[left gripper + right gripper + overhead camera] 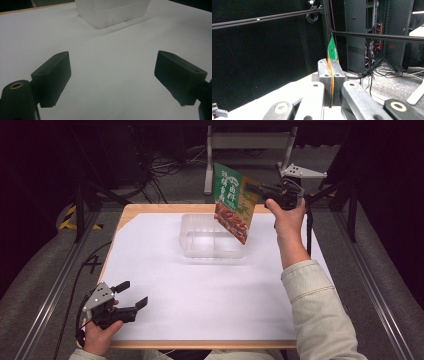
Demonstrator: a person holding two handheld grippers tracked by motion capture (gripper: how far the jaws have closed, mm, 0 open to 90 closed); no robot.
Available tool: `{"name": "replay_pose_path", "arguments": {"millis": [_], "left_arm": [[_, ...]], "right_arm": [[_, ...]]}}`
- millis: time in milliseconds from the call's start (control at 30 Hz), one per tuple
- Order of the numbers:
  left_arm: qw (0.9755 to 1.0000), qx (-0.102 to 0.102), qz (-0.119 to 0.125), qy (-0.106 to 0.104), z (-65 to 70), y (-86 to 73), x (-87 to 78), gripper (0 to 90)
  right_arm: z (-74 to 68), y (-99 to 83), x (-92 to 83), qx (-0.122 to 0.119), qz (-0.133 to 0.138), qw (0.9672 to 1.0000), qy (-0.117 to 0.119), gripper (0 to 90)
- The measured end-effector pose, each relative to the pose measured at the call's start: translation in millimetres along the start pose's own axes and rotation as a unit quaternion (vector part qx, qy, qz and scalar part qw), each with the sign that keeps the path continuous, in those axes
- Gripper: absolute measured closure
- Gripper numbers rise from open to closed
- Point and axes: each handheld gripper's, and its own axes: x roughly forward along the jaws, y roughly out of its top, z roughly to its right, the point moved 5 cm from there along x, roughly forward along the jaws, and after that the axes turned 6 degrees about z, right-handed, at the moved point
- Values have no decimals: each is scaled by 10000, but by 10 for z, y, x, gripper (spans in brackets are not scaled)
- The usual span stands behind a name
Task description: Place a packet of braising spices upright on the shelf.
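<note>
A flat snack packet (232, 203), green on top and red-orange below, hangs tilted over the right end of a clear plastic box (212, 238) at the far middle of the table. My right gripper (257, 187) is shut on the packet's upper right edge. In the right gripper view the packet's thin edge (333, 50) stands pinched between the two closed jaws. My left gripper (132, 294) rests low at the near left corner of the table, open, with nothing between its fingers (52, 77). The box (112, 11) lies well ahead of it.
A white sheet (200, 290) covers the wooden table (150, 208). A dark floor with cables and metal stand legs (250, 142) lies beyond the far edge. Rails run along both sides of the table.
</note>
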Motion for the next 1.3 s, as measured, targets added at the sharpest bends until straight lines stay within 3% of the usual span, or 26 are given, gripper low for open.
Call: {"name": "replay_pose_path", "arguments": {"millis": [500, 967, 1300], "left_arm": [[10000, 7, 14, -15, 0, 4, 10, 147], [10000, -1, 11, -6, -2, 3, 8, 147], [10000, -13, -2, -24, 1, 3, 12, 147]], "right_arm": [[69, -188, 35, 21, -142, 9999, -94, 900], [66, -304, 182, -21, -188, 9997, -171, 900], [87, -395, 157, 32, -238, 9996, -175, 900]]}}
